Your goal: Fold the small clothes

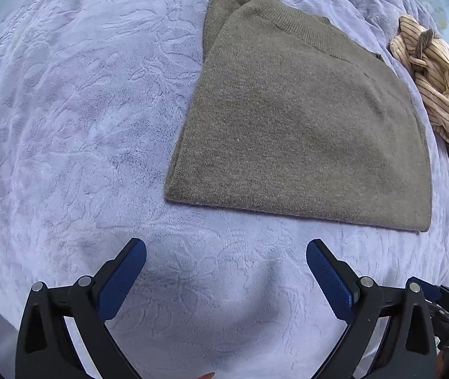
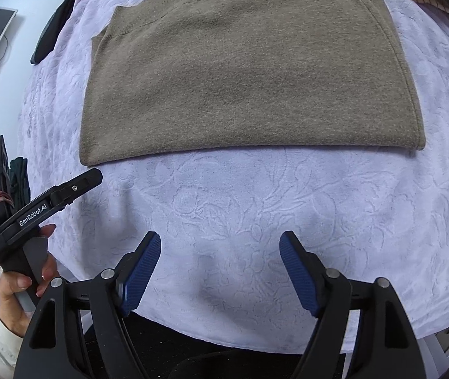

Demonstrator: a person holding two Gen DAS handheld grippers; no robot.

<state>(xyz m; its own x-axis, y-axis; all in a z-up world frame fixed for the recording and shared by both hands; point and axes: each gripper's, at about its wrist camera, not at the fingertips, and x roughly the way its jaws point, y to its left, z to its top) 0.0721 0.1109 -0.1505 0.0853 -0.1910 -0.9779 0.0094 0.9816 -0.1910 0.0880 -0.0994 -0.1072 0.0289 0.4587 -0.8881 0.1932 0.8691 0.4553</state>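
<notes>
While both claws hang released with nothing between their ribbed blue pads, left gripper point(image 1: 226, 249) and right gripper point(image 2: 220, 242) sit over embossed lavender plush bedspread point(image 1: 75, 132), then the folded olive-brown knit sweater point(image 1: 300, 132) lying flat, rectangular, ribbed hem visible, beside crumpled striped cloth point(image 1: 429, 72).

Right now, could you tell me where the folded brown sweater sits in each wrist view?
Left wrist view: the brown sweater lies right of centre, beyond the open left gripper.
Right wrist view: the sweater fills the upper centre, beyond the open right gripper.
Shared landmark: the lavender embossed blanket beneath it.
</notes>
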